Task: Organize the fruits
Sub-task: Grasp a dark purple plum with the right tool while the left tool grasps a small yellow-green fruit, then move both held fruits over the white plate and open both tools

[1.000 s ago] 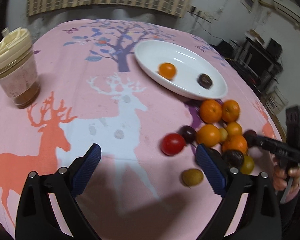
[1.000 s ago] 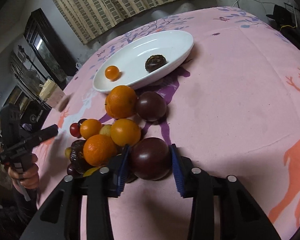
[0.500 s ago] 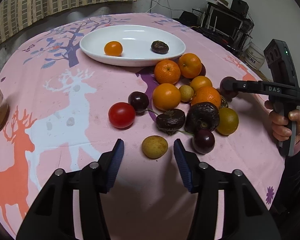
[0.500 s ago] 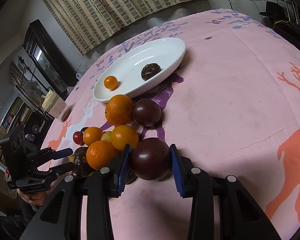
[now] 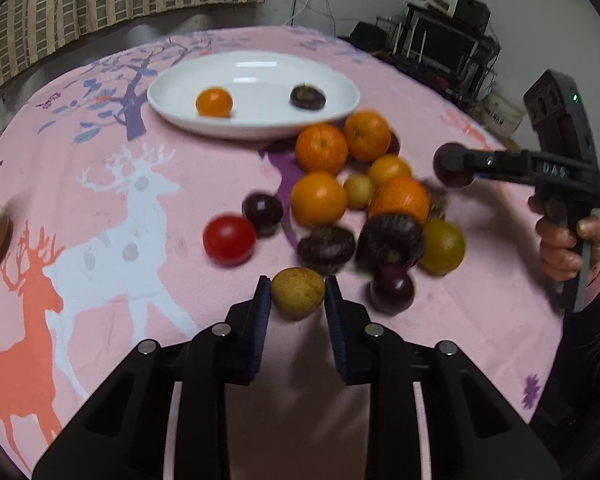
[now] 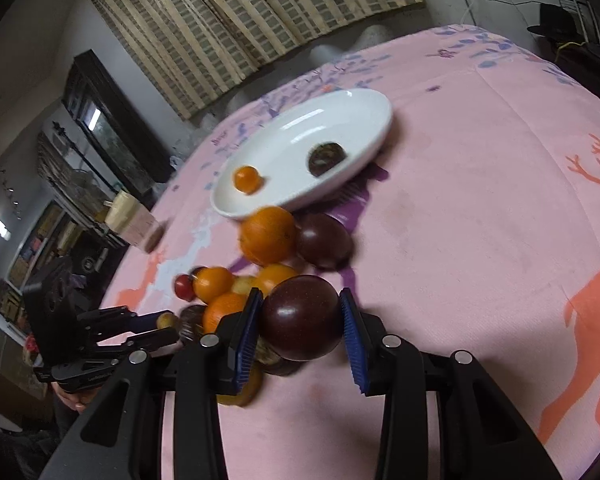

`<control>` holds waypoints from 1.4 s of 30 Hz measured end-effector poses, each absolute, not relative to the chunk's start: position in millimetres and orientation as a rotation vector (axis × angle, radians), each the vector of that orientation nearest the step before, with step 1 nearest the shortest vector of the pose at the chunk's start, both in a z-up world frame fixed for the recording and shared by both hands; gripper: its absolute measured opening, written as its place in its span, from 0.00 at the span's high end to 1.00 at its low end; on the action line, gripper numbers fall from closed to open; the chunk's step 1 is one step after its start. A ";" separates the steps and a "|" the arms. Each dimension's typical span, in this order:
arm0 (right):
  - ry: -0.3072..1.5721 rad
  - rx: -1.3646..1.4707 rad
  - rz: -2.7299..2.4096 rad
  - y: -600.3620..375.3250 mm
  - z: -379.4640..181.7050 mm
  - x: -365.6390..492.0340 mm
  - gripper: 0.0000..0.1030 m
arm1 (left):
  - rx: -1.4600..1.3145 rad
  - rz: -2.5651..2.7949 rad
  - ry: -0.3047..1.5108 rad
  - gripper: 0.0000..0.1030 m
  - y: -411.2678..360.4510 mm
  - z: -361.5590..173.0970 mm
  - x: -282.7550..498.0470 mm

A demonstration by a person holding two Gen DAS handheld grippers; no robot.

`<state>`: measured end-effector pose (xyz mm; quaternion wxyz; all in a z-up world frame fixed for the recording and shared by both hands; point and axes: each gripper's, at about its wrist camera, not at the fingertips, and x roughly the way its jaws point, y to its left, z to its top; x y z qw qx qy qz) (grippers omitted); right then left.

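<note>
A white oval plate (image 5: 340, 92) (image 6: 376, 116) at the far side holds a small orange (image 5: 214, 101) and a dark wrinkled fruit (image 5: 308, 97). Before it lies a heap of oranges (image 5: 321, 148), dark plums and a red tomato (image 5: 229, 240). My left gripper (image 5: 296, 296) is shut on a small yellow-brown fruit (image 5: 298, 292) at the near edge of the heap. My right gripper (image 6: 300, 320) is shut on a large dark plum (image 6: 300, 322) and holds it above the heap; it also shows in the left wrist view (image 5: 456, 165).
A pink cloth with deer and tree prints (image 5: 112, 208) covers the round table. A lidded drink cup (image 6: 130, 220) stands at the left side. Shelves and electronics (image 5: 448, 36) stand beyond the table's far right edge.
My left gripper has moved in on the yellow-brown fruit and closed on it. My right gripper has lifted the dark plum off the cloth.
</note>
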<state>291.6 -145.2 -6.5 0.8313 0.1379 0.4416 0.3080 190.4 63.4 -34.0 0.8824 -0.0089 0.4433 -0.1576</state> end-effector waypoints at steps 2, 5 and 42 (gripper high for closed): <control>0.907 0.280 0.661 -135.8 7.2 300.1 0.62 | -0.054 -0.338 0.884 0.74 66.3 -15.3 202.9; 0.854 0.262 0.654 -116.6 29.7 327.1 0.62 | -0.076 -0.313 0.838 0.74 65.4 9.5 238.5; 0.805 -0.277 0.642 -36.5 9.4 318.3 0.44 | -0.142 0.052 0.825 0.11 117.5 -11.0 272.8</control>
